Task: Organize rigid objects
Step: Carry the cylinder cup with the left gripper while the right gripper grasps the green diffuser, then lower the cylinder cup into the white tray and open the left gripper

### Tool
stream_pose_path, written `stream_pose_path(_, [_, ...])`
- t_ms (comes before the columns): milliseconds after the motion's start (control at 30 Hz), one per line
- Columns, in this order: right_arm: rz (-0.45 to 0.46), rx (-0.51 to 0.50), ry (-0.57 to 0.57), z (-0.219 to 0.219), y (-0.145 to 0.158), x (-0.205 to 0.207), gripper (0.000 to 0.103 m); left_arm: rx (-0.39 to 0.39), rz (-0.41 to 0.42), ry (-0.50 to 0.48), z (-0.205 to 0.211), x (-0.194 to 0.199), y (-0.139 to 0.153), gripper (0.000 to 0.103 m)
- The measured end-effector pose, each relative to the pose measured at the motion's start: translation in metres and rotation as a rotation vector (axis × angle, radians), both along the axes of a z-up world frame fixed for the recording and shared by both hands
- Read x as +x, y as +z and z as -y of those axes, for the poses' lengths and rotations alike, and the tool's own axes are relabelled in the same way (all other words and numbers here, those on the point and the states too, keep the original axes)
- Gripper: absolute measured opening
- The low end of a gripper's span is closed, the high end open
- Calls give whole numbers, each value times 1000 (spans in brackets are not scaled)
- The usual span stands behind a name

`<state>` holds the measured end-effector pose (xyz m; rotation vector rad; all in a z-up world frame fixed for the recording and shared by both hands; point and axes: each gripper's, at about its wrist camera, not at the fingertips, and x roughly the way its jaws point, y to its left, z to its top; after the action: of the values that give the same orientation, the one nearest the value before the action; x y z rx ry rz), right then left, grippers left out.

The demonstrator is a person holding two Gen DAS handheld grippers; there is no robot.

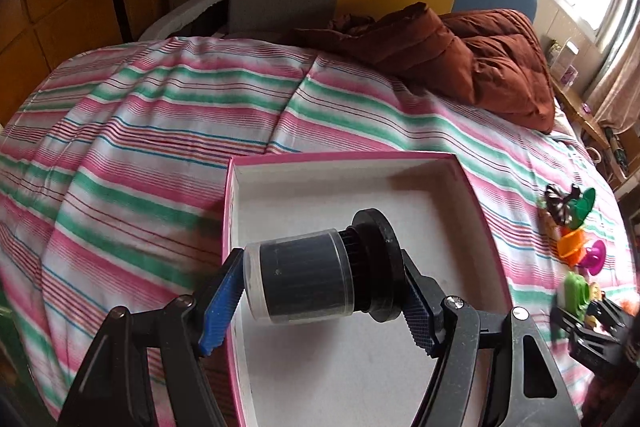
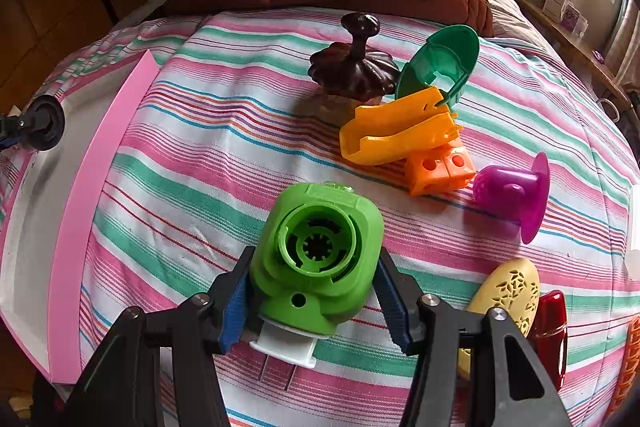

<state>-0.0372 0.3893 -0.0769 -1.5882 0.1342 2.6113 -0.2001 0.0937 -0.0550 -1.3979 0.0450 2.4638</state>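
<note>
Ribbed black cylinder (image 1: 316,277) clamped in left tongs (image 1: 320,301), right tongs (image 2: 314,303) gripping green plastic housing (image 2: 318,255)

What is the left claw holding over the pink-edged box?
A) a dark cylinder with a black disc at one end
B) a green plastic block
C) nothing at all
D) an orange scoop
A: in the left wrist view the left claw is shut on the dark cylinder, held sideways above the white inside of the box.

Black flanged cylinder (image 1: 320,267) sideways over pink box (image 1: 240,307) — green housing (image 2: 316,255) on bedspread.
</note>
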Motion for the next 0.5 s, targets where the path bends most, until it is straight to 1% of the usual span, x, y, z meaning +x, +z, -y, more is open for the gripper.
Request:
stream_pose_path(100, [-1,-1,-1,0,0,0,57,-16,3,-12,-5,-8,-6,73])
stream_pose_path(200, [-2,-1,-1,0,0,0,57,-41,-18,-6,-7,-11,-6,73])
stream_pose_path(300, [-3,0,-1,0,0,0,57,-52,-43,-5,-6,-9,-2,82])
stream_pose_path(400, [-2,0,-1,0,0,0,57,-46,-67,9,-2,-1,8,82])
stream_pose_path(500, [-2,-2,-2,0,0,0,57,-56,-112,24,3,17,20,83])
